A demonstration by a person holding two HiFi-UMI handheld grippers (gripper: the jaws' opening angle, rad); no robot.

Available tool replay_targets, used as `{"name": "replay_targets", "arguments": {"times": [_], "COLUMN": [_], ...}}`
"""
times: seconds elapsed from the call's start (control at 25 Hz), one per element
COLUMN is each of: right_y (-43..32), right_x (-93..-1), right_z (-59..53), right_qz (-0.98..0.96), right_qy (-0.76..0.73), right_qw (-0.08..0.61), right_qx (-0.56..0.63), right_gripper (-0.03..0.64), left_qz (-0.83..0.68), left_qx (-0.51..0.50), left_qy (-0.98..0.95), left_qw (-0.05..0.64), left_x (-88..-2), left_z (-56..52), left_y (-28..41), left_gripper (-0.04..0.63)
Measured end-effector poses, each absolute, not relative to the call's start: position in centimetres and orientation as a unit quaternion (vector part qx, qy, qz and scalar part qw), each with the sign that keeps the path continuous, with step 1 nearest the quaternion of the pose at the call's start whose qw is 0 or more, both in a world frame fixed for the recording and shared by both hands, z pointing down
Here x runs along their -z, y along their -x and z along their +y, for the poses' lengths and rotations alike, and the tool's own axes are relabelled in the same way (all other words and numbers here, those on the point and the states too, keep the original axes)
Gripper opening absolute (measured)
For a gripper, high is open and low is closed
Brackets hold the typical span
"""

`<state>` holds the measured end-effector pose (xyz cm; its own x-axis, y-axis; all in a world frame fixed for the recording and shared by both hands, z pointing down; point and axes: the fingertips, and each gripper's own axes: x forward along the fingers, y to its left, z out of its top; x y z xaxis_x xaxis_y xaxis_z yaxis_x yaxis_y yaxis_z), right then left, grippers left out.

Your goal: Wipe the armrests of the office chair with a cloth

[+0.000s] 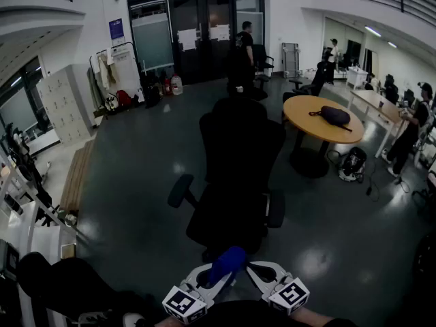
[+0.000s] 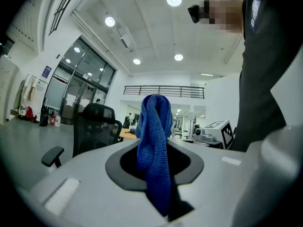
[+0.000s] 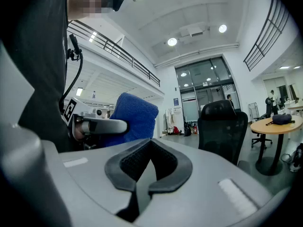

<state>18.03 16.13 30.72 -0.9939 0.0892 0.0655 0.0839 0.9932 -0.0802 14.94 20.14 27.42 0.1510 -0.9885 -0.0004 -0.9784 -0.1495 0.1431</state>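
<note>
Showing left gripper (image 2: 160, 193) clamped shut on blue cloth (image 2: 154, 136), lower centre of the head view. Right gripper (image 3: 141, 186) just beside it, jaws pressed together on nothing. Office chair (image 1: 235, 176) mid-frame beyond both, armrests (image 1: 181, 190) at either side, well apart from cloth.

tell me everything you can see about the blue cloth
The blue cloth looks like a knitted or microfibre rag, bunched into a soft fold. The left gripper has its jaws clamped on the lower part, and a rounded loop sticks out past them. It is held low in front of the person, apart from the black office chair. Nothing else touches it.
</note>
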Motion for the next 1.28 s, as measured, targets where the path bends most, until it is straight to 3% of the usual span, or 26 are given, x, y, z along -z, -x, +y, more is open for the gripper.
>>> {"name": "replay_targets", "arguments": {"times": [1.28], "right_y": [-24.0], "right_x": [-31.2], "right_z": [10.1], "right_qz": [-0.996], "right_qy": [0.041], "right_qw": [0.013], "right_qx": [-0.084], "right_gripper": [0.003], "left_qz": [-0.661], "left_qx": [0.024], "left_qy": [-0.747], "left_qw": [0.067], "left_x": [-27.1], "left_z": [14.5], "left_y": [-20.3], "left_gripper": [0.104]}}
